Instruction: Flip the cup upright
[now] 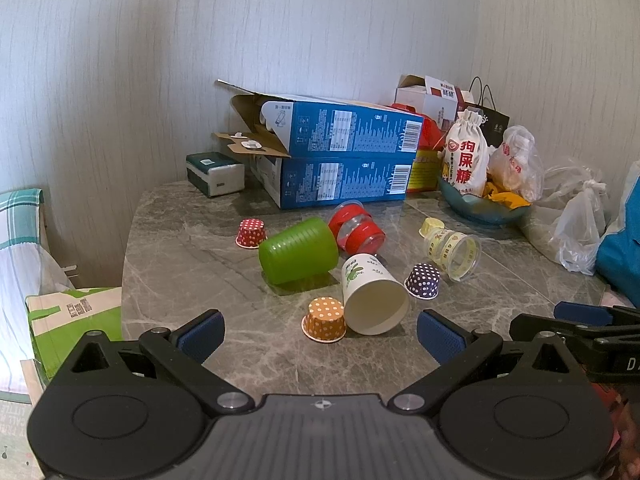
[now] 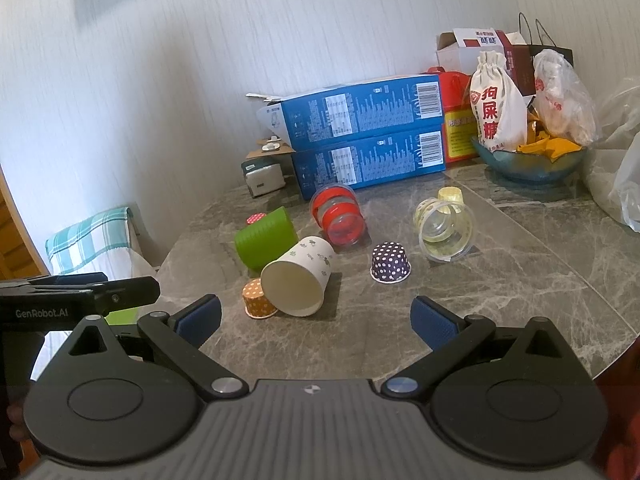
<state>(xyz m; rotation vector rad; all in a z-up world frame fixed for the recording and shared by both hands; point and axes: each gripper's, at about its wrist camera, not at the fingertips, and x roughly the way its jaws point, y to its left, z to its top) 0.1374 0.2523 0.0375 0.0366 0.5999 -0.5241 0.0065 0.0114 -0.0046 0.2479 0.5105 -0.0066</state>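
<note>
Several cups lie on their sides on the grey marble table [image 1: 192,256]: a green ribbed cup [image 1: 298,255] [image 2: 265,238], a white paper cup [image 1: 372,294] [image 2: 298,276] with its mouth toward me, a red-banded clear cup [image 1: 356,229] [image 2: 338,216] and a yellow-patterned clear cup [image 1: 454,250] [image 2: 442,228]. Small dotted cupcake liners stand mouth down: orange [image 1: 325,319] [image 2: 258,300], purple [image 1: 423,281] [image 2: 390,262], red [image 1: 251,233], yellow [image 1: 431,226] [image 2: 450,195]. My left gripper [image 1: 320,336] is open and empty just before the paper cup. My right gripper [image 2: 316,322] is open and empty, to the right of the left one.
Two stacked blue boxes [image 1: 344,168] [image 2: 368,136], a tissue pack [image 1: 215,173], a glass bowl [image 1: 484,208] [image 2: 528,166] with a white pouch and snacks, and plastic bags [image 1: 576,232] line the back and right. The table edge drops off at left, near a green bag [image 1: 76,320].
</note>
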